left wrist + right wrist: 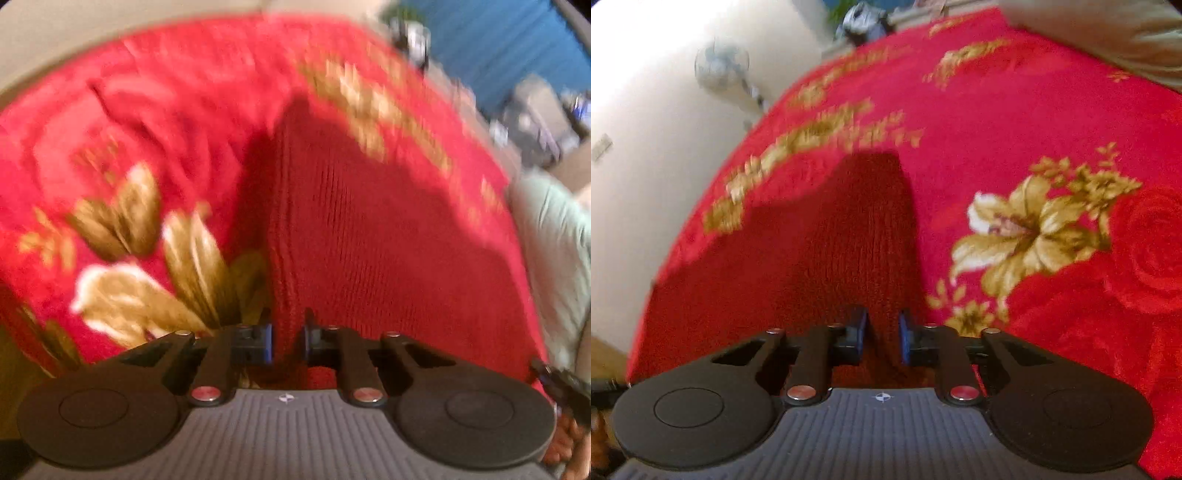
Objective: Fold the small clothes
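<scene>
A dark red knitted garment (pixel 351 229) with fine ribbing fills the lower middle of both wrist views, rising to a peak above each gripper and lying over a brighter red blanket (pixel 166 122) with gold and white flowers. The left gripper (pixel 288 341) points down along the knit, its blue-lined jaws clamped on a fold of it. The right gripper (pixel 883 338) is likewise pinched on the fabric at lower centre. Both views are motion-blurred.
</scene>
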`<action>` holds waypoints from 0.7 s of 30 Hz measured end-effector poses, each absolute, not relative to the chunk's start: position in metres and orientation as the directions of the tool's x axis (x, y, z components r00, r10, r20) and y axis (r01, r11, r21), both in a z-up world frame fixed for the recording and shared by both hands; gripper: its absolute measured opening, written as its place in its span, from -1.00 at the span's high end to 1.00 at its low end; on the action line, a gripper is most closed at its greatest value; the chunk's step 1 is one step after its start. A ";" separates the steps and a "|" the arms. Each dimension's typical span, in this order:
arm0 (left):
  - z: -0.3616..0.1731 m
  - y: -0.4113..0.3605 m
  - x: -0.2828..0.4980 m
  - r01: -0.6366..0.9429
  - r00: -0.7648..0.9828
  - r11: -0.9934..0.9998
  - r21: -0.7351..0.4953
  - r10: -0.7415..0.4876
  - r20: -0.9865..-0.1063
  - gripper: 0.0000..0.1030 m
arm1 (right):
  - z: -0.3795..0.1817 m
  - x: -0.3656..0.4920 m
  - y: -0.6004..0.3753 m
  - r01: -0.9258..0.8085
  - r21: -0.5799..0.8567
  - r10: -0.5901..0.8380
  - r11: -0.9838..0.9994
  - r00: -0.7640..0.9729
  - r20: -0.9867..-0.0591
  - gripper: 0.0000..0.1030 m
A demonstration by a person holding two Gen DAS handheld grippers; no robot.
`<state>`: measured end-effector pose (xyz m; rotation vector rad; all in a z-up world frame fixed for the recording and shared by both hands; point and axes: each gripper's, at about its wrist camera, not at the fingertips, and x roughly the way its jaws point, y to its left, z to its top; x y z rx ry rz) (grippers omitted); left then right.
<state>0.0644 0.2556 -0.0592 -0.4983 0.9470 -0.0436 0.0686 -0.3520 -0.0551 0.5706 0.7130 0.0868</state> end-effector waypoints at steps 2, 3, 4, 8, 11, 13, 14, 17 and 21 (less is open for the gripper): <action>-0.041 0.256 0.043 -0.155 0.687 0.889 -0.431 -0.217 -0.694 0.72 | -0.032 0.052 -0.350 0.056 0.513 0.239 0.857 0.837 -0.491 0.77; -0.039 0.254 0.033 -0.157 0.702 0.891 -0.425 -0.202 -0.683 0.72 | -0.028 0.047 -0.347 0.058 0.492 0.219 0.869 0.845 -0.487 0.77; -0.042 0.252 0.029 -0.171 0.693 0.894 -0.414 -0.189 -0.695 0.71 | -0.033 0.048 -0.346 0.086 0.474 0.200 0.876 0.831 -0.520 0.77; -0.077 0.254 0.038 -0.282 0.564 0.879 -0.385 -0.173 -0.808 0.58 | -0.090 0.068 -0.359 0.317 0.450 0.169 0.835 0.630 -0.758 0.72; -0.055 0.247 0.031 -0.240 0.656 0.924 -0.297 -0.071 -0.751 0.56 | -0.072 0.065 -0.353 0.291 0.410 0.105 0.864 0.693 -0.713 0.68; -0.038 0.229 0.022 -0.155 0.734 0.965 -0.212 -0.031 -0.678 0.56 | -0.050 0.053 -0.342 0.250 0.334 0.008 0.909 0.789 -0.614 0.61; -0.034 0.220 0.022 -0.109 0.752 0.972 -0.207 -0.055 -0.657 0.56 | -0.043 0.049 -0.337 0.214 0.314 0.004 0.925 0.822 -0.569 0.60; -0.038 0.197 0.024 0.011 0.732 0.972 -0.234 -0.167 -0.660 0.56 | -0.037 0.049 -0.323 0.035 0.362 0.161 0.932 0.853 -0.497 0.60; -0.077 0.186 0.044 -0.004 0.545 0.977 -0.214 -0.177 -0.820 0.54 | -0.072 0.075 -0.297 0.007 0.244 0.169 0.970 0.703 -0.691 0.59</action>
